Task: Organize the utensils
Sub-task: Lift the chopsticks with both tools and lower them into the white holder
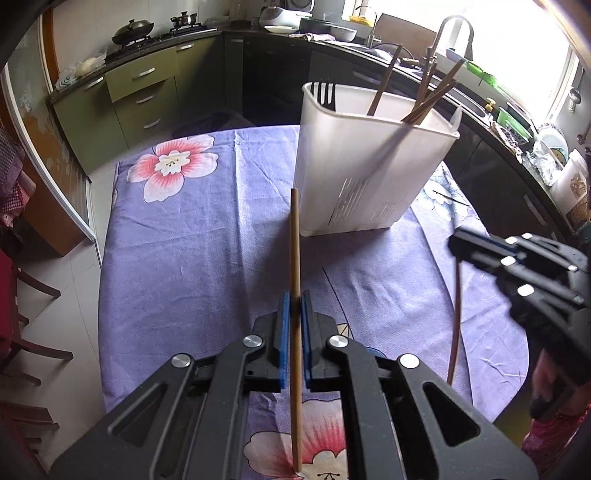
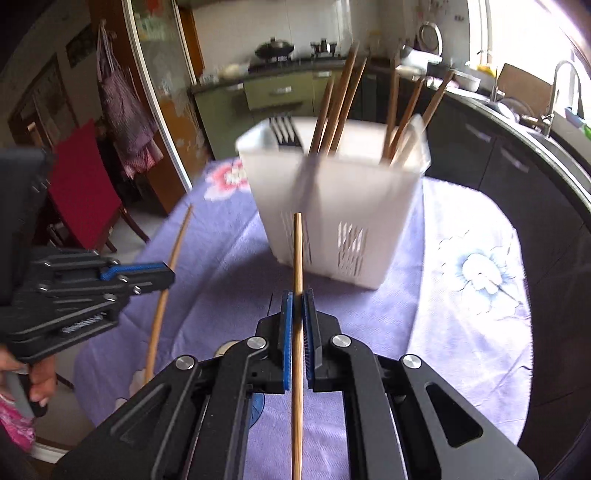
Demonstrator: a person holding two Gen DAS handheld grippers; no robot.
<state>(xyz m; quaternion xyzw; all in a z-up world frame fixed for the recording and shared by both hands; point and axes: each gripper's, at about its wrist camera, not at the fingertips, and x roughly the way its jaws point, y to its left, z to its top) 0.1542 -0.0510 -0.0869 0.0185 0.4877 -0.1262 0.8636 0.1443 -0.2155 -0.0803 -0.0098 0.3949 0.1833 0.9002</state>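
Note:
A white plastic utensil caddy (image 1: pixel 369 162) (image 2: pixel 340 206) stands on the purple floral tablecloth (image 1: pixel 207 236) (image 2: pixel 461 332). It holds several brown chopsticks (image 1: pixel 424 99) (image 2: pixel 343 99) and a black fork (image 1: pixel 325 94) (image 2: pixel 285 130). My left gripper (image 1: pixel 295 299) is shut on a light wooden chopstick (image 1: pixel 294 251), held above the cloth just in front of the caddy. My right gripper (image 2: pixel 297 299) is shut on another wooden chopstick (image 2: pixel 297 254). Each gripper shows in the other's view, the right gripper (image 1: pixel 458 247) with its chopstick (image 1: pixel 456 325) hanging down, the left gripper (image 2: pixel 166 273) with its chopstick (image 2: pixel 173 258).
Kitchen counters with a sink and faucet (image 1: pixel 450 33) curve around the table's far and right sides. A red chair (image 2: pixel 85 188) stands to the left of the table. A hand (image 2: pixel 40 380) grips the left tool's handle.

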